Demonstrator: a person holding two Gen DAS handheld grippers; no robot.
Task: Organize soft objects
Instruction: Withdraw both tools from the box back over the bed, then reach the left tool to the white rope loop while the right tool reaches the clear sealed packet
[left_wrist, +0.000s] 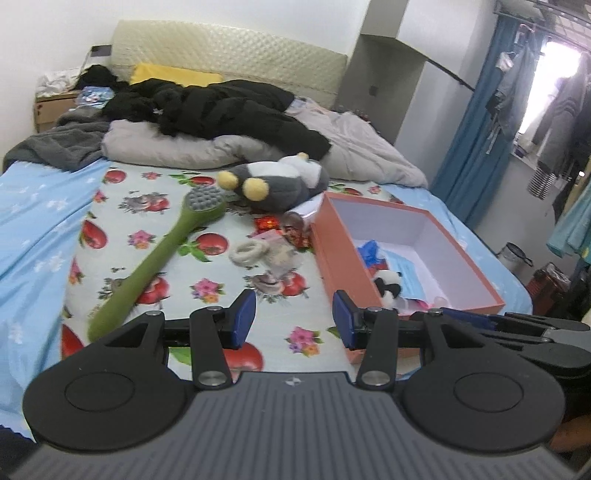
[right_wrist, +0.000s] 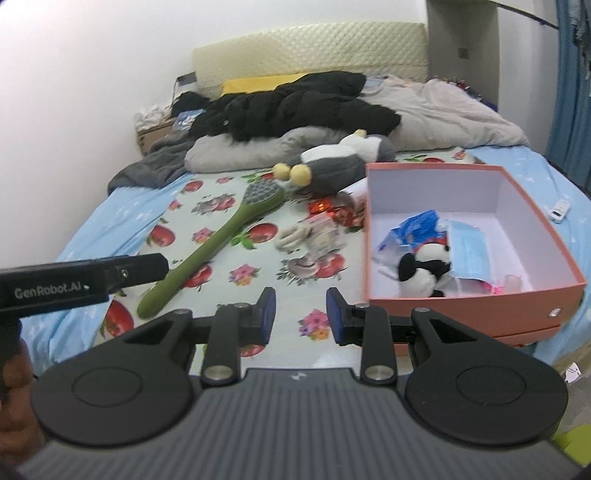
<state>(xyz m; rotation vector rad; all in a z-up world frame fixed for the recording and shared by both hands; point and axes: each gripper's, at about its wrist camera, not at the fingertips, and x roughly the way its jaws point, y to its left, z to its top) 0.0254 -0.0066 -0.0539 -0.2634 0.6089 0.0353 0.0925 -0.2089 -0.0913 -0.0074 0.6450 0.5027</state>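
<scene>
An orange box (left_wrist: 332, 254) (right_wrist: 476, 295) sits open on the bed at the right. Inside lie a small panda plush (left_wrist: 388, 286) (right_wrist: 424, 271), a blue face mask (right_wrist: 471, 253) and a blue packet (right_wrist: 413, 227). A grey and white penguin plush (left_wrist: 280, 179) (right_wrist: 340, 162) lies beyond the box. A green long-handled brush (left_wrist: 155, 258) (right_wrist: 214, 243) lies on the sheet at the left. Cream hair ties (left_wrist: 247, 253) (right_wrist: 293, 236) and small red packets (left_wrist: 267, 223) (right_wrist: 321, 206) lie between them. My left gripper (left_wrist: 293, 317) and right gripper (right_wrist: 301, 314) are open and empty above the near sheet.
A black jacket (left_wrist: 221, 107) and grey duvet (left_wrist: 351, 144) are piled at the head of the bed. A wooden nightstand (left_wrist: 51, 107) stands at the far left. Clothes (left_wrist: 554, 110) hang at the right. A white remote (right_wrist: 559, 210) lies right of the box.
</scene>
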